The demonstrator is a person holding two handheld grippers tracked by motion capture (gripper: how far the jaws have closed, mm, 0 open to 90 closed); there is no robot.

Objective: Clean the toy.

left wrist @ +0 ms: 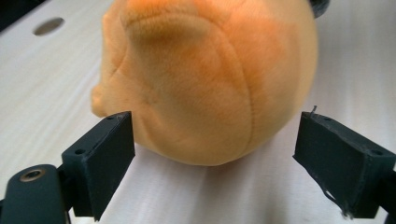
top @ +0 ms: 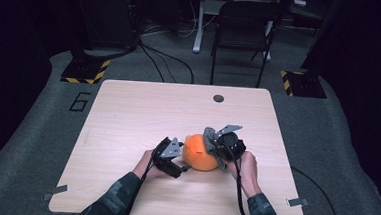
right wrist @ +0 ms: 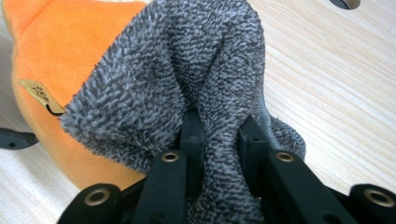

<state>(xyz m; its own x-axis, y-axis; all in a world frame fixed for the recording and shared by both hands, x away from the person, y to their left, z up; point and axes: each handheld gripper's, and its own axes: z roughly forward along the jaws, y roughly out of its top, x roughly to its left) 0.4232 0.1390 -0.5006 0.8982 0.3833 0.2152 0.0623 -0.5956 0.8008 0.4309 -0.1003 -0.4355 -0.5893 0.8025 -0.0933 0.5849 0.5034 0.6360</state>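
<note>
An orange plush toy (top: 199, 152) lies on the wooden table (top: 138, 109), near the front middle. In the left gripper view the plush (left wrist: 205, 79) sits between the jaws of my left gripper (left wrist: 215, 128), which stand wide apart and clear of it on both sides. From the high view the left gripper (top: 182, 167) is at the plush's left side. My right gripper (right wrist: 219, 133) is shut on a fold of grey terry cloth (right wrist: 187, 70) that lies against the plush (right wrist: 70, 42). That cloth (top: 209, 137) sits at the plush's right, with the right gripper (top: 218, 152) there too.
A round cable hole (top: 218, 98) is near the table's far edge. A dark chair (top: 246, 26) stands on the floor beyond the table. A small tan label (right wrist: 42, 95) hangs on the plush. Bare tabletop stretches to the left and far side.
</note>
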